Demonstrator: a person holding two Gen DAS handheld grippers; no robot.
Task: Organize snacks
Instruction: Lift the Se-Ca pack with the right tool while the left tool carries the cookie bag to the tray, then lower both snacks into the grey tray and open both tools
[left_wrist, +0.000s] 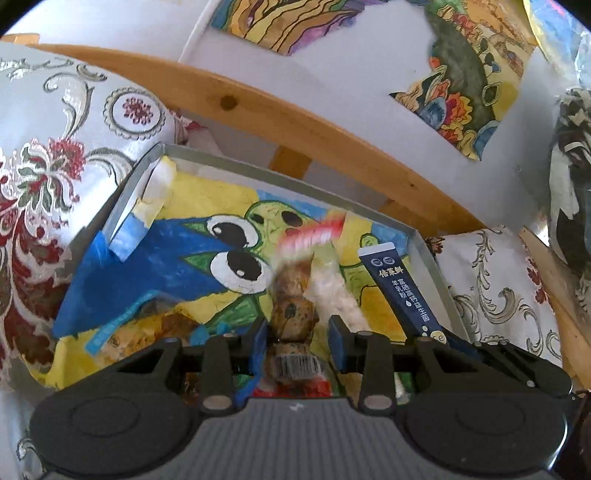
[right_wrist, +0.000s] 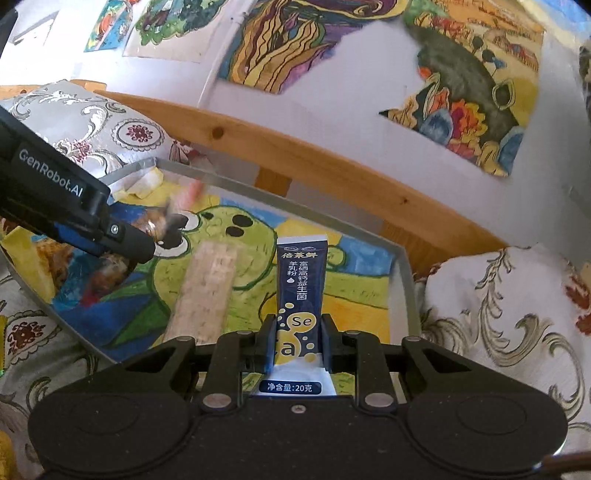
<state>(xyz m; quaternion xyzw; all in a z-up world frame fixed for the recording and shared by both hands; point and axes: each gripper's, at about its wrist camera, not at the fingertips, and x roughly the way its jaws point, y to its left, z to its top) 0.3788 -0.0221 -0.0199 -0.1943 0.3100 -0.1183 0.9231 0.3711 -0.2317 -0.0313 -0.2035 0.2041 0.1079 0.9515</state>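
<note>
A: Nearest the right wrist camera, the right gripper (right_wrist: 297, 334) is clamped across the lower part of the navy sachet (right_wrist: 301, 284), which stands upright over the tray (right_wrist: 408, 284). How should it go down?

B: Lower it until the sachet lies flat on the painted lining (right_wrist: 351, 266), beside the pale wafer pack (right_wrist: 207, 291), and only then let the jaws part.

A: And the left gripper (left_wrist: 297, 328)?

B: Its jaws look parted, with the brown snack packet (left_wrist: 295, 306) between them, blurred; whether a pad touches it cannot be told. It looks to be dropping into the tray's middle.

A: Risks farther out?

B: The tray sits among patterned cushions (right_wrist: 498, 306) before a wooden rail (right_wrist: 332, 162), so pressing hard could tip it.
</note>
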